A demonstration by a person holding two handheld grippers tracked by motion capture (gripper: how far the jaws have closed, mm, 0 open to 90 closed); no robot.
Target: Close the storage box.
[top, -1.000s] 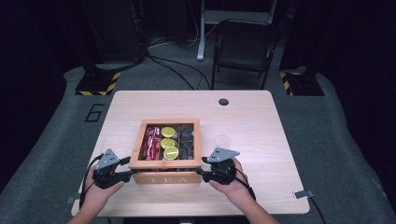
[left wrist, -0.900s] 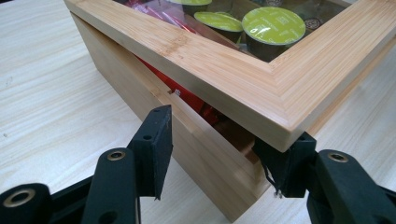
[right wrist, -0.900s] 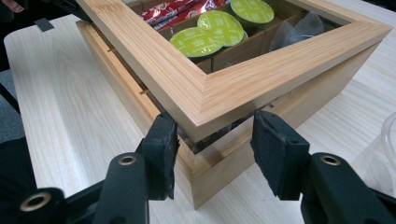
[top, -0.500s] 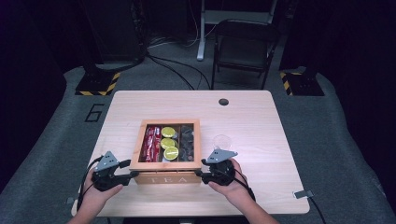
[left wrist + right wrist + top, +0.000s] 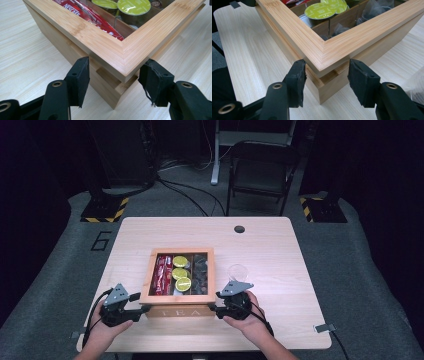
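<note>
Closed bamboo tea box (image 5: 176,309) with glass-window lid, flat at the table's near-centre edge

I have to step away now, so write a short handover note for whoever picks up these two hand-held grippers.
Left hand-held gripper: jaws have just been opening, straddling the near left corner of the wooden tea box, pads off the wood.
Right hand-held gripper: open, straddling the near right corner.
Box: mid-table, glass-paned lid down; red sachets, green-topped pods and dark bags inside. Clear cup stands right of it.
Done: box appears set down.
Left: probably backing both grippers away.
</note>
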